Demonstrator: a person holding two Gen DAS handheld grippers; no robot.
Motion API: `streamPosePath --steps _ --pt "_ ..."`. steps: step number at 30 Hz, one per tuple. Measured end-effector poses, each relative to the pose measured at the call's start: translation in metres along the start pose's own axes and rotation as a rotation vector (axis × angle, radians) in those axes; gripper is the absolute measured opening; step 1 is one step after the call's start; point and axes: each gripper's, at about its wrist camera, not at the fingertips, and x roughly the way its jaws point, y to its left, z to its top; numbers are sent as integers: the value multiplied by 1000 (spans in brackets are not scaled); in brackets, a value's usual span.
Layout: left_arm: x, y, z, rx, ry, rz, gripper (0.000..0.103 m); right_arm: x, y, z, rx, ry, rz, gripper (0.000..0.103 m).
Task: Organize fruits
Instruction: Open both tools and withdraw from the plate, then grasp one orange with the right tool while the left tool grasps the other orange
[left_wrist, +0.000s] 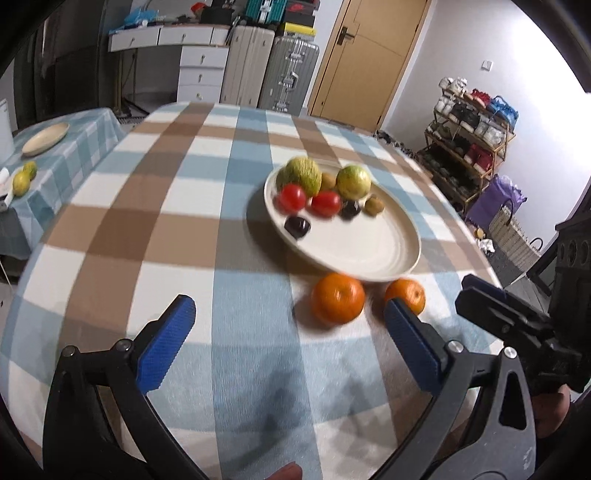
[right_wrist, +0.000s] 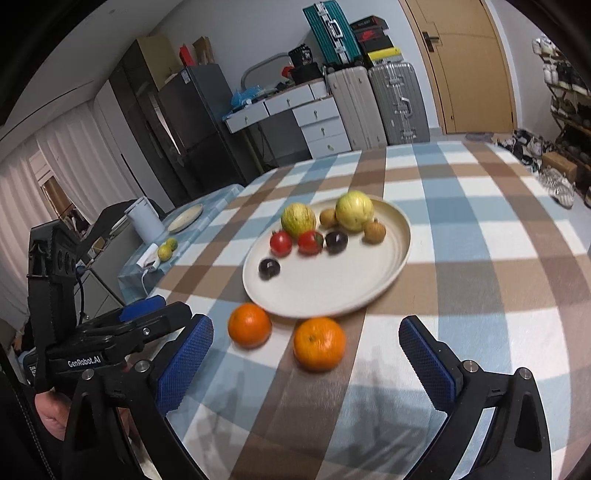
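On the checked tablecloth (right_wrist: 480, 236) my cream plate (right_wrist: 332, 291) holds the melons, tomatoes and plums along its far side. Two oranges (right_wrist: 318, 343) lie side by side just before its near rim. My left gripper (left_wrist: 288, 350) and right gripper (right_wrist: 306, 365) hover near them, both spread wide, holding nothing.

My tongs can slide over bare cloth (right_wrist: 480, 295) on the right. Two oranges (right_wrist: 319, 343) block the plate's (right_wrist: 332, 291) near side.

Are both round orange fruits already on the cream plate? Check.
No, both orange fruits sit on the checked tablecloth in front of the cream plate.
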Motion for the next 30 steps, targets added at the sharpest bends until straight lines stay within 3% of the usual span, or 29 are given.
streamPosePath --steps 12,21,27,30 --pt "15 8 -6 -24 41 -2 102 27 -6 -9 17 59 19 99" --pt "20 12 -5 -33 53 -21 102 41 -5 -8 1 103 -8 79" --pt "24 10 -1 -28 61 -25 102 52 -3 -9 -23 145 -33 42" --pt "26 9 2 -26 64 -24 102 51 -7 -10 -6 146 -15 42"
